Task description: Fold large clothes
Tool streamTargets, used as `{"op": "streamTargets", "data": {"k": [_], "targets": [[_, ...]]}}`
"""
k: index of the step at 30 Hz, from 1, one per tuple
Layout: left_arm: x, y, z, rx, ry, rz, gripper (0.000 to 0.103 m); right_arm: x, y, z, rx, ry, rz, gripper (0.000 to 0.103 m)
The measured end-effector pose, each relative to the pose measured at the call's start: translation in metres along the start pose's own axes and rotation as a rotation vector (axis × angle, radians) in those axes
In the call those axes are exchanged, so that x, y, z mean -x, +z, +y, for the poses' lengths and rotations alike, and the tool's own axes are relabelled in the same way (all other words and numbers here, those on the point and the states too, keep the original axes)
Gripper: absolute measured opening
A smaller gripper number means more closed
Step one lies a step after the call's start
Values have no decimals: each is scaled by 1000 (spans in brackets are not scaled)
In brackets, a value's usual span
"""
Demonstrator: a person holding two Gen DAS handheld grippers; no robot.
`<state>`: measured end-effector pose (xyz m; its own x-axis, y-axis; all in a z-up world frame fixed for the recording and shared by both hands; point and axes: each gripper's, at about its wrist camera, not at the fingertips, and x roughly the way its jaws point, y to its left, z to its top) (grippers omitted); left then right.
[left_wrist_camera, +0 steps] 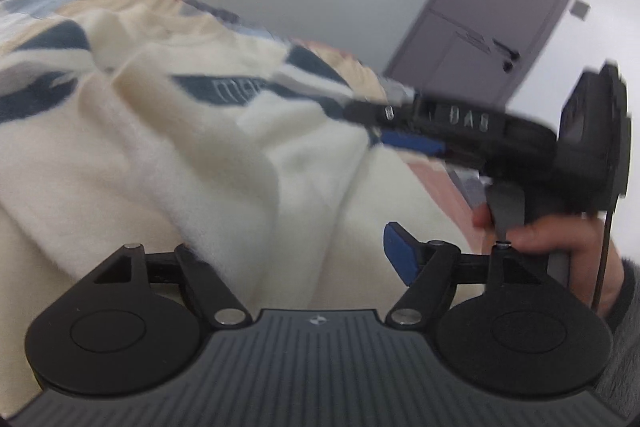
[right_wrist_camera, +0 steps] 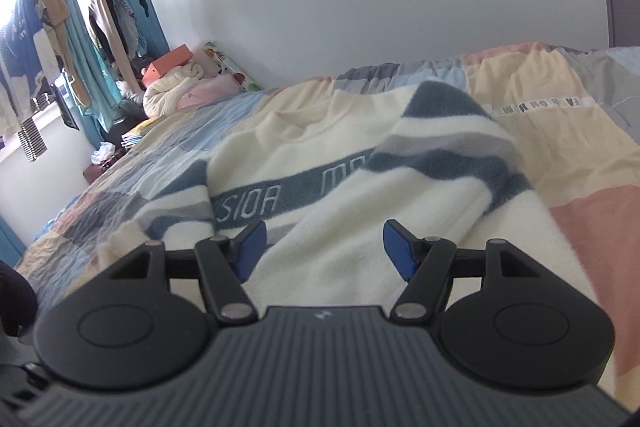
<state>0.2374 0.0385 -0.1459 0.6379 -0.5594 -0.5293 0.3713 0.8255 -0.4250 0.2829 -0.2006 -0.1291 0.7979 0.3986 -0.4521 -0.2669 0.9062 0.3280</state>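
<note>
A large cream sweater [left_wrist_camera: 180, 155] with dark blue stripes and white lettering lies rumpled on the bed. In the right wrist view the sweater [right_wrist_camera: 320, 155] has one sleeve folded across its chest. My left gripper [left_wrist_camera: 292, 247] hovers low over the cloth with its jaws wide. Its right blue pad [left_wrist_camera: 400, 255] stands free, and a raised fold hides the left finger. My right gripper [right_wrist_camera: 324, 235] is open above the lower part of the sweater, both blue pads clear of the cloth. In the left wrist view the right gripper [left_wrist_camera: 384, 131] reaches in from the right, held by a hand [left_wrist_camera: 552, 239].
The sweater rests on a patchwork quilt [right_wrist_camera: 560, 155] of pink, yellow, blue and grey. A grey wardrobe door [left_wrist_camera: 500, 7] stands beyond the bed. Pillows and bundled clothes [right_wrist_camera: 180, 87] sit at the far end, and hanging clothes [right_wrist_camera: 80, 7] crowd the window.
</note>
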Motion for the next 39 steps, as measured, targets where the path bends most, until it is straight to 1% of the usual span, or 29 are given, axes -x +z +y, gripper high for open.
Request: {"op": "streamTargets", "data": {"k": [2,4,7,10,13,16,17,20,24,26,28,30,31,33,34,36,39], "targets": [[-9,-4,-4,-31,25,47,79,2,1,-2,-14,16,-1,67],[-17,-8,-5,-38,41,76,79,5,2,-6,-33,26,1,67],[-20,-8,-8,-50,46,84,79,9,3,-10,-58,31,0,67],[-17,-8,-10,-55,50,74,80,11,3,-16,-89,39,6,67],[-7,-6,-15,-55,57,44,80,11,1,-21,-129,60,23,67],[15,-4,-24,-53,19,-34,80,12,-2,-25,-167,64,32,67],[22,-3,-27,-51,12,-55,80,12,-3,-25,-175,67,37,69],[38,0,-33,-49,9,-116,80,8,-5,-26,-197,89,65,69],[49,7,-28,-4,-8,-173,80,2,-10,-31,-252,120,98,69],[54,11,-21,-5,25,-188,80,0,-11,-30,-253,119,111,69],[53,16,-6,40,71,-183,80,-4,-14,-30,-257,130,132,69],[49,19,11,95,102,-146,80,-10,-17,-27,-264,153,164,69],[45,20,20,120,136,-130,80,-13,-19,-24,-262,162,182,69],[41,22,34,168,195,-103,80,-20,-23,-18,-237,169,223,69],[41,21,42,199,216,-101,80,-23,-26,-13,-205,160,242,69],[40,21,58,266,235,-93,80,-26,-30,-5,-133,121,246,69],[36,19,75,336,249,-72,79,-29,-33,2,-68,113,254,69]]}}
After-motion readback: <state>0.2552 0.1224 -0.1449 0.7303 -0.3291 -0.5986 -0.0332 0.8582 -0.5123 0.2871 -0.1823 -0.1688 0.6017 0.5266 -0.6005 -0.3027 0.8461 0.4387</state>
